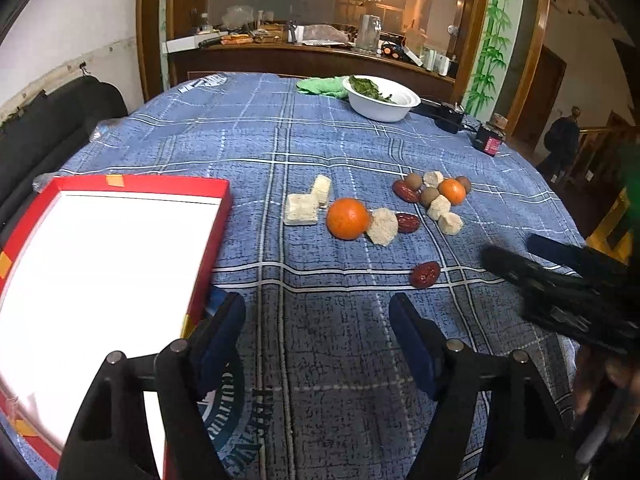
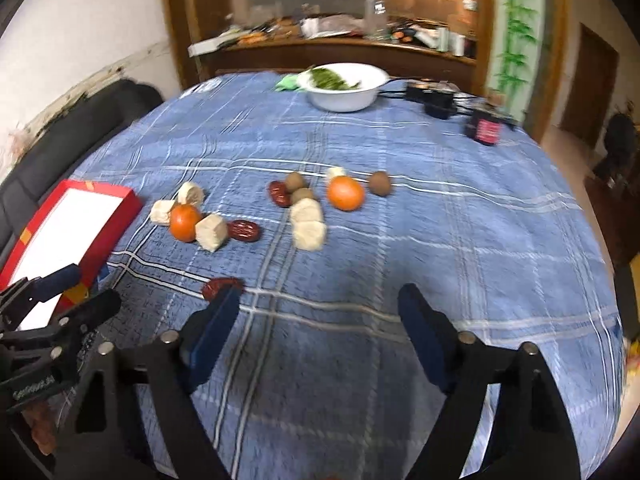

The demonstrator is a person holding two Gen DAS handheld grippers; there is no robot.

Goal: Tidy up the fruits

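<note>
Fruits and snacks lie on a blue plaid tablecloth (image 1: 320,140). A near orange (image 1: 347,218) sits beside beige snack blocks (image 1: 302,208) and a red date (image 1: 408,222). A far orange (image 1: 452,191) lies among brown round fruits (image 1: 413,181), a date and beige blocks. A lone red date (image 1: 425,274) lies closest; in the right wrist view this date (image 2: 222,287) sits just past my right gripper's left fingertip. A red box with a white inside (image 1: 100,280) lies at the left. My left gripper (image 1: 318,312) is open and empty beside the box. My right gripper (image 2: 320,304) is open and empty.
A white bowl of greens (image 1: 382,98) and a green cloth (image 1: 322,86) stand at the table's far side, with black devices (image 1: 450,116) and a dark jar (image 1: 491,140) at the far right. A dark sofa (image 1: 60,120) lies left. A cluttered wooden sideboard stands behind.
</note>
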